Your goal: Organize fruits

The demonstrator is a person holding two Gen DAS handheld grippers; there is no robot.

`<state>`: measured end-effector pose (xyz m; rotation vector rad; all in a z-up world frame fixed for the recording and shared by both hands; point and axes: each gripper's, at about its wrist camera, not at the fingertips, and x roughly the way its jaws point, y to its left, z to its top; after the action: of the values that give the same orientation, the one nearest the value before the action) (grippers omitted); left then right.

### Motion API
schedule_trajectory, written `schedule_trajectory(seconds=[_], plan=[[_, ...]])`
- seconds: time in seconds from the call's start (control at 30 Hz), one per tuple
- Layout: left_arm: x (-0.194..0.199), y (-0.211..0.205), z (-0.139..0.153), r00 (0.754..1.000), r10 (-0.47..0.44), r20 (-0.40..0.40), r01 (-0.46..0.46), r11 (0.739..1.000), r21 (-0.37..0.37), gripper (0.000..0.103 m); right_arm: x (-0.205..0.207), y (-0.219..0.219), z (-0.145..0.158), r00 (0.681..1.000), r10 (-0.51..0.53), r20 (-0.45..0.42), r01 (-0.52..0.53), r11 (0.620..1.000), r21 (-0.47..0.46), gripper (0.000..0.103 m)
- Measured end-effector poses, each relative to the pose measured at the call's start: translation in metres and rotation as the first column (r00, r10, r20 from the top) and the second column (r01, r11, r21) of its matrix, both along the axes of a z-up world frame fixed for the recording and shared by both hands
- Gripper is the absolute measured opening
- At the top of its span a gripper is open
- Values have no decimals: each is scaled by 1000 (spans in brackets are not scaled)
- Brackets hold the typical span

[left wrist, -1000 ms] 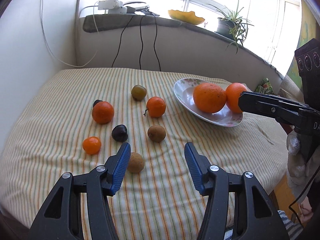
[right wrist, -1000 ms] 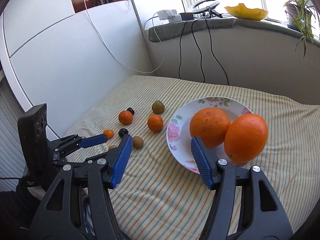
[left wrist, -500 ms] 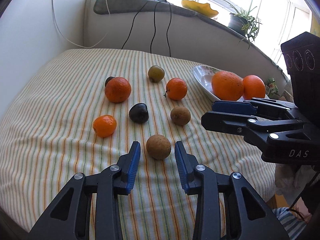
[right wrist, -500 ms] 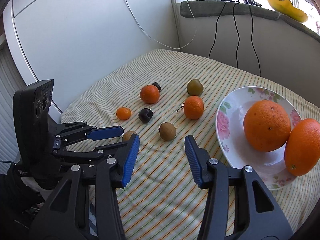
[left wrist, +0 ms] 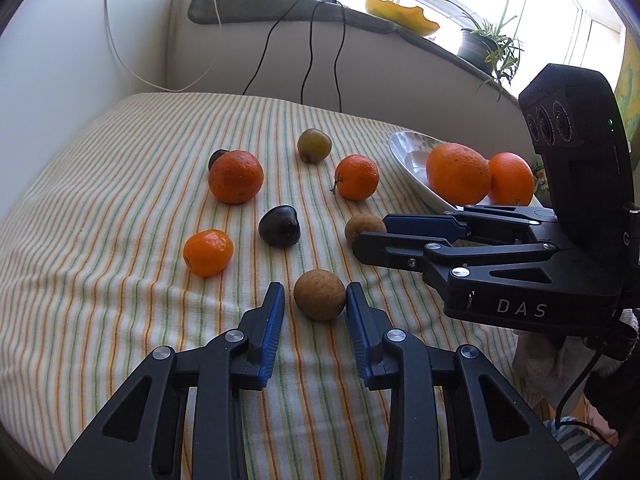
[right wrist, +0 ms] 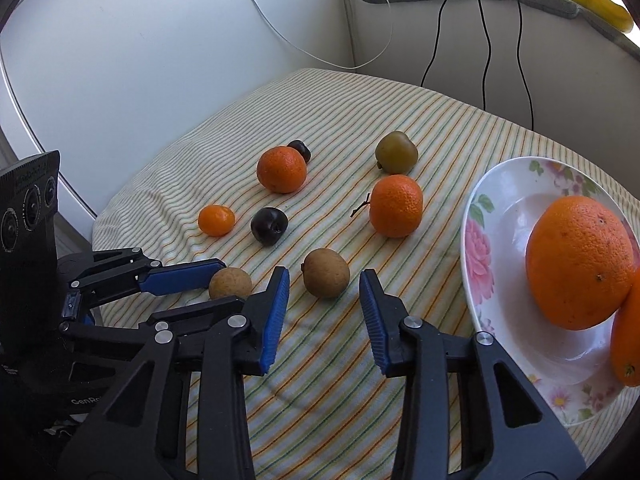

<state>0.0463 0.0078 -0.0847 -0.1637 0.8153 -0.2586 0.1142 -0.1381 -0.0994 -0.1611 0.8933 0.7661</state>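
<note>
Each open hand-held gripper, left (left wrist: 315, 306) and right (right wrist: 324, 294), straddles a brown fruit (left wrist: 319, 295) (right wrist: 325, 273) on the striped tabletop (left wrist: 120, 300); closing off-centre may roll either away.

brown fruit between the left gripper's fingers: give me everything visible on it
The round brown speckled fruit has dull, rough-looking skin with fine dark specks, whole and unmarked. It rests on the striped tablecloth, nearest of the loose fruits to the camera. The left hand-held gripper is open around it, blue pads on both sides; the right pad looks at or near its skin, the left pad clearly apart. In the right wrist view it sits just beyond the other gripper's tip.
</note>
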Motion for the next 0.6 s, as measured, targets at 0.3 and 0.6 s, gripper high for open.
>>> schedule_trajectory(seconds=[0.3, 0.6], plan=[[1, -3, -2, 1000, -2, 4, 2, 1000, -5, 25, 5, 7, -5, 1000, 2, -4, -2, 1000, -15, 27], [1, -2, 0, 1000, 7, 5, -6, 1000, -27, 25, 1, -4, 2, 1000, -23, 2, 23, 999, 30, 26]])
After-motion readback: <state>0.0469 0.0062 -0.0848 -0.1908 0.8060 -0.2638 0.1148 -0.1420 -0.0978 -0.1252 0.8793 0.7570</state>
